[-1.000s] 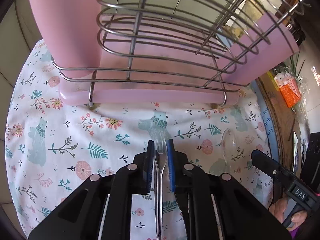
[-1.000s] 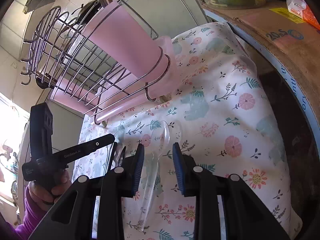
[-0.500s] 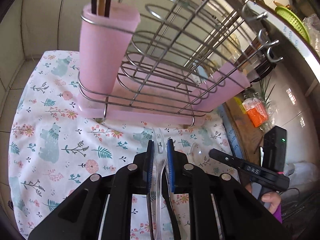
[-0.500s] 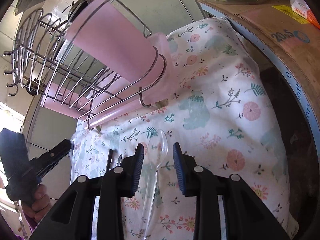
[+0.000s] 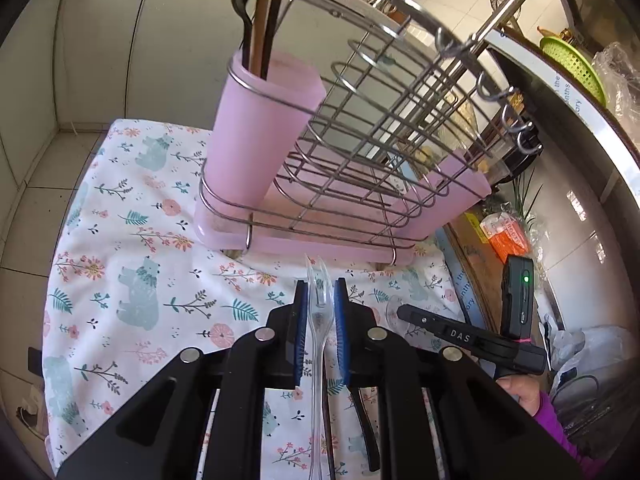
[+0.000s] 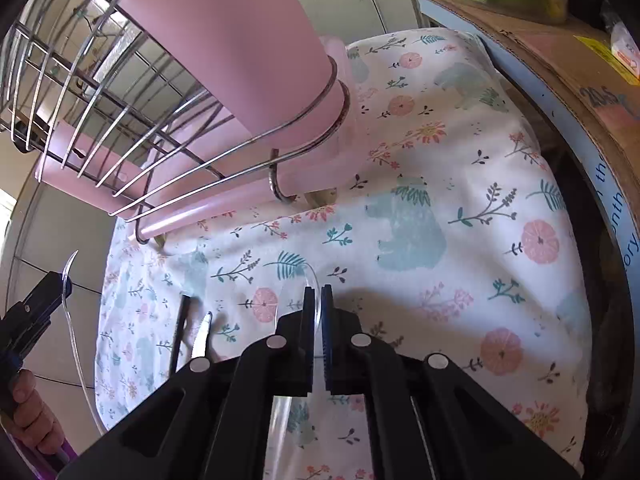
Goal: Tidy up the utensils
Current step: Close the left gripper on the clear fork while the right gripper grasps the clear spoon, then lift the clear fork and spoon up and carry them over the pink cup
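Note:
My left gripper (image 5: 320, 292) is shut on a clear plastic fork (image 5: 319, 304) and holds it above the floral cloth (image 5: 132, 240), short of the wire rack (image 5: 380, 148). The rack's pink cup (image 5: 260, 136) holds several dark and wooden utensils (image 5: 260, 20). My right gripper (image 6: 318, 296) is shut on a clear plastic spoon (image 6: 310, 292), low over the cloth (image 6: 440, 184). The left gripper with its fork (image 6: 70, 320) shows at the left of the right wrist view. A second pink cup (image 6: 248, 40) stands at the rack's near end.
A dark utensil (image 6: 178, 332) and a silver knife (image 6: 200, 336) lie on the cloth left of my right gripper. A cardboard box (image 6: 560, 40) and the dark rim (image 6: 608, 240) bound the cloth on the right. An orange packet (image 5: 508, 236) lies beyond the rack.
My left gripper has risen with the fork, so the rack and pink cup show from higher up. My right gripper has closed on the spoon and moved closer to the rack.

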`<action>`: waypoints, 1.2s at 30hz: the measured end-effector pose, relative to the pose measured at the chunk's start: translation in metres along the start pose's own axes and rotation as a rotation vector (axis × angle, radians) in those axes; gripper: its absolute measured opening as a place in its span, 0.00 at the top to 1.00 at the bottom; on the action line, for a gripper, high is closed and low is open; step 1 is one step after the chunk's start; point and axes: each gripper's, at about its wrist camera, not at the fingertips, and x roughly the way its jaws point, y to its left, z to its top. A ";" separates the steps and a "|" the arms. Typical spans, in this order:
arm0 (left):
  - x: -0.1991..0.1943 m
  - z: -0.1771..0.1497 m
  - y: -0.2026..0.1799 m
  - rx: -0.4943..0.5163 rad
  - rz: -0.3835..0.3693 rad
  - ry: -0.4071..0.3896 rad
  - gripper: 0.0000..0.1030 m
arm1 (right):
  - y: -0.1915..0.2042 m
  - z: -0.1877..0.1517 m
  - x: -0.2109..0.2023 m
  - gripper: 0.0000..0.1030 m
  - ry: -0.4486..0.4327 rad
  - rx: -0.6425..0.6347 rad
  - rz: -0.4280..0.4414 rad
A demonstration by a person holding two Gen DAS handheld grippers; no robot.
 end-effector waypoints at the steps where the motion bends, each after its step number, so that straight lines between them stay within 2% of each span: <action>1: -0.003 0.000 0.000 -0.001 -0.003 -0.018 0.88 | 0.003 -0.001 -0.005 0.98 -0.022 -0.008 0.001; 7: -0.027 0.006 -0.003 -0.014 -0.021 -0.127 0.88 | 0.018 -0.009 -0.050 0.98 -0.175 -0.046 0.045; 13: -0.063 0.022 -0.012 0.007 -0.030 -0.275 0.88 | 0.042 0.002 -0.114 0.98 -0.383 -0.129 0.067; 17: -0.090 0.039 -0.022 0.032 -0.040 -0.388 0.88 | 0.057 0.021 -0.162 0.98 -0.559 -0.175 0.084; 23: -0.121 0.069 -0.041 0.075 -0.028 -0.584 0.88 | 0.082 0.053 -0.218 0.98 -0.846 -0.244 0.048; 25: -0.126 0.079 -0.047 0.085 -0.013 -0.648 0.88 | 0.088 0.062 -0.227 0.98 -0.938 -0.273 0.006; 27: -0.127 0.088 -0.052 0.096 0.020 -0.702 0.88 | 0.086 0.070 -0.231 0.98 -0.990 -0.287 0.011; 29: -0.126 0.094 -0.055 0.108 0.055 -0.751 0.88 | 0.087 0.080 -0.229 0.98 -1.048 -0.292 -0.023; 33: -0.114 0.105 -0.057 0.118 0.095 -0.815 0.88 | 0.088 0.093 -0.214 0.98 -1.120 -0.311 -0.087; 36: -0.108 0.111 -0.058 0.126 0.135 -0.861 0.88 | 0.088 0.096 -0.196 0.98 -1.140 -0.323 -0.139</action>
